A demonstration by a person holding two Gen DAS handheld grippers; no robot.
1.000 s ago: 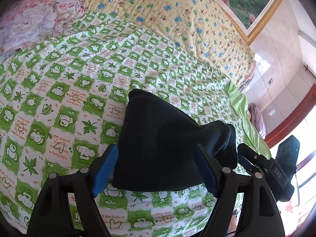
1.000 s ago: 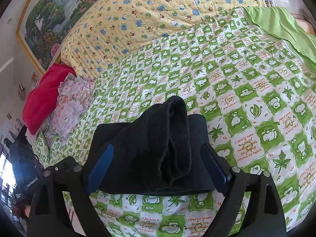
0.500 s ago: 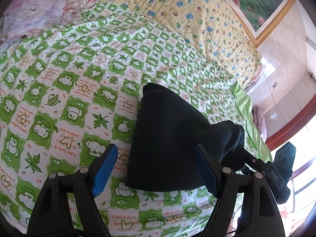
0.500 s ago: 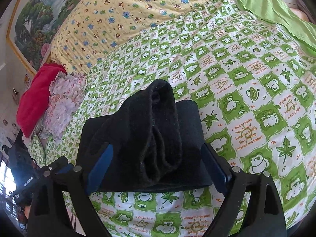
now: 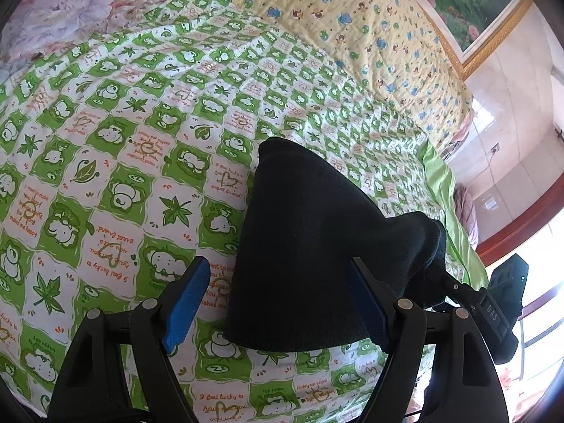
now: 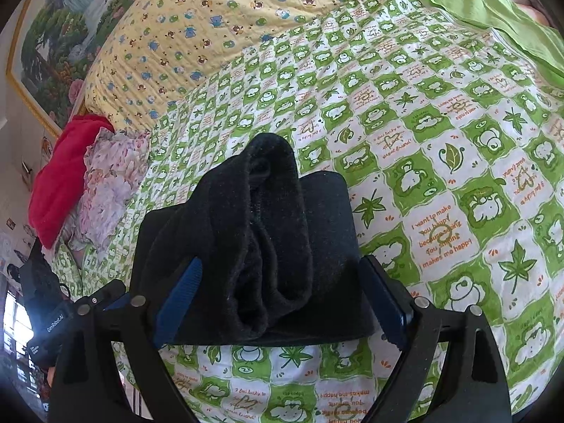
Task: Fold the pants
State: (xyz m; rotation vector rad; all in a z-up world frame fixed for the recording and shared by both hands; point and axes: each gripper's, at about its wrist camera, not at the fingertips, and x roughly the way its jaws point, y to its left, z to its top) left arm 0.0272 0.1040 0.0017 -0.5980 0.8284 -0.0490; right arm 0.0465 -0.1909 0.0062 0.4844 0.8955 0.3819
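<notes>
Bright daylight in both views. Window (image 5: 550,303) blown out white at lower right of left wrist view, glare on wall tiles (image 5: 511,112). Black pants (image 6: 268,246) underexposed, folds barely readable. Soft shadow under pants on bed quilt (image 5: 105,141). Strong fisheye bending, dark vignette at corners. Centre sharp, edges slightly soft.

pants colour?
Black pants, plain with no pattern; the right wrist view shows them best.

green checked bedspread (image 5: 105,183), framed painting (image 6: 56,35), daylight
</notes>
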